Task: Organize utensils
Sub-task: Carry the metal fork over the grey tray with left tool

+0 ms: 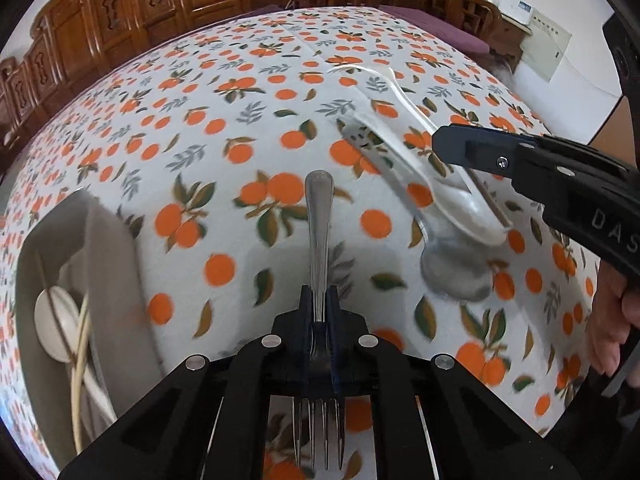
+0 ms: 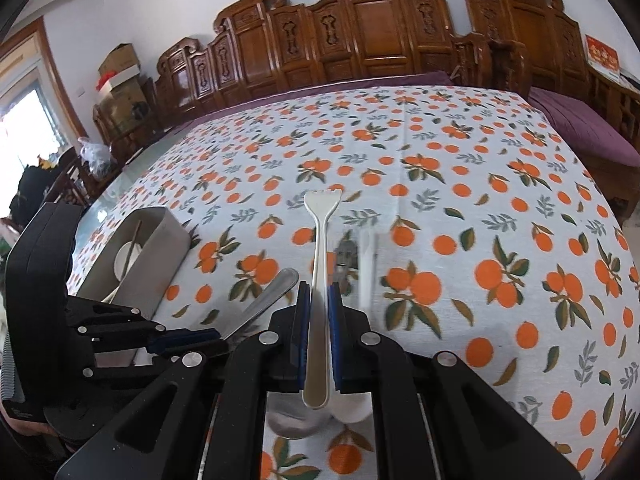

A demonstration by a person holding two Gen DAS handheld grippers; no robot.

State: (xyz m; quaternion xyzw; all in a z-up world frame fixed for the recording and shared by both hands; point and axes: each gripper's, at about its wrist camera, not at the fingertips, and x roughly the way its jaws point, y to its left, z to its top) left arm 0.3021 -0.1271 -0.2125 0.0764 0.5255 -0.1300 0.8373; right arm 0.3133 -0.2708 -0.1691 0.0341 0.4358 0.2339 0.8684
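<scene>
Beside fork [image 1: 319, 216], metal spoon [image 1: 452, 256].

You see a white tablecloth [image 2: 460, 208] printed with orange fruit and green and grey-blue leaves. The fork [image 1: 319, 216] is shiny silver, the spoon [image 2: 319, 280] white. Your grippers are black with blue pads [image 2: 335, 336]. The holder [image 2: 136, 256] is grey-beige, the carved furniture [image 2: 360, 28] reddish brown, its cushion [image 2: 580, 128] purple.
</scene>
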